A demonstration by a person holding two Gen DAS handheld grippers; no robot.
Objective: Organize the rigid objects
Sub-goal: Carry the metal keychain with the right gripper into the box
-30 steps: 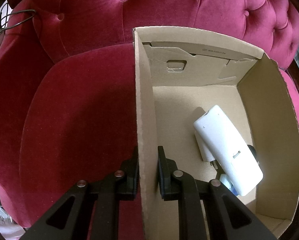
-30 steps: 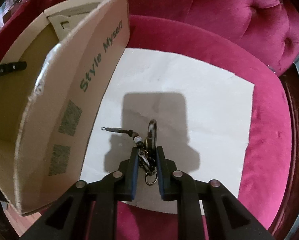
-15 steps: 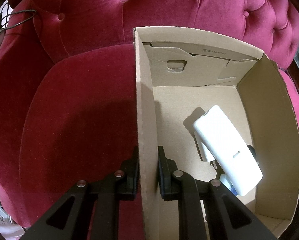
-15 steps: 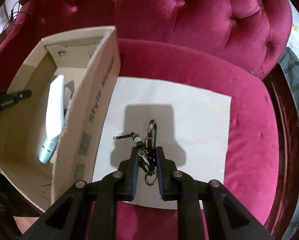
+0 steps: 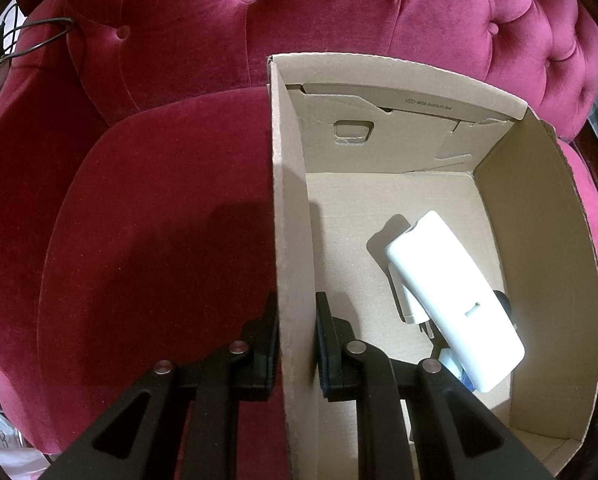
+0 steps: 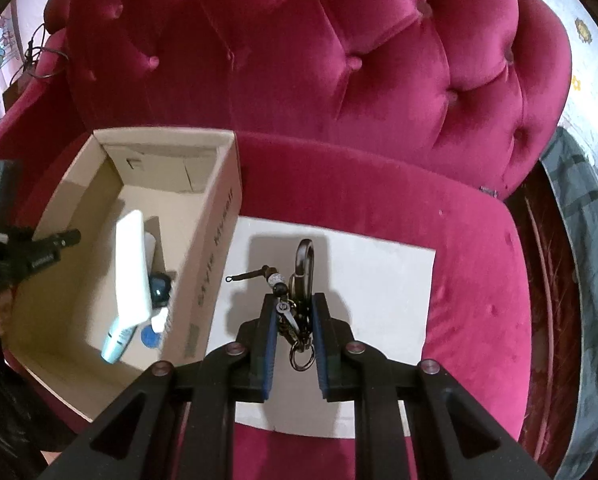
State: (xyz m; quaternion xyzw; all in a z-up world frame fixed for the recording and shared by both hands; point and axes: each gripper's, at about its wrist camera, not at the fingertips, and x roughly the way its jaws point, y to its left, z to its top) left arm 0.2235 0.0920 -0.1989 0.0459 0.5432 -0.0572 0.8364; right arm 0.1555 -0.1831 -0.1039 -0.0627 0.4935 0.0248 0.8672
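My right gripper [image 6: 295,312] is shut on a dark metal keychain [image 6: 299,280] with a carabiner, rings and a beaded cord, lifted above a white sheet [image 6: 379,280] on the red sofa seat. The open cardboard box [image 6: 219,216] stands to its left. Inside the box lie a white oblong device [image 5: 455,300], a small white plug [image 5: 409,304] and some dark and blue items partly hidden under it. My left gripper [image 5: 297,316] is shut on the box's left wall [image 5: 291,240], one finger outside, one inside. That gripper's fingers [image 6: 55,244] show at the left of the right wrist view.
The tufted red sofa back [image 6: 339,60] rises behind the box and sheet. A dark cable [image 5: 31,36] hangs over the left armrest. At the right edge sits a grey-green patterned cloth [image 6: 587,280] beside the sofa's wooden rim.
The right gripper has risen with the keychain, so the sheet and box look smaller and the box's inside has come into view. The left gripper and the box have stayed put.
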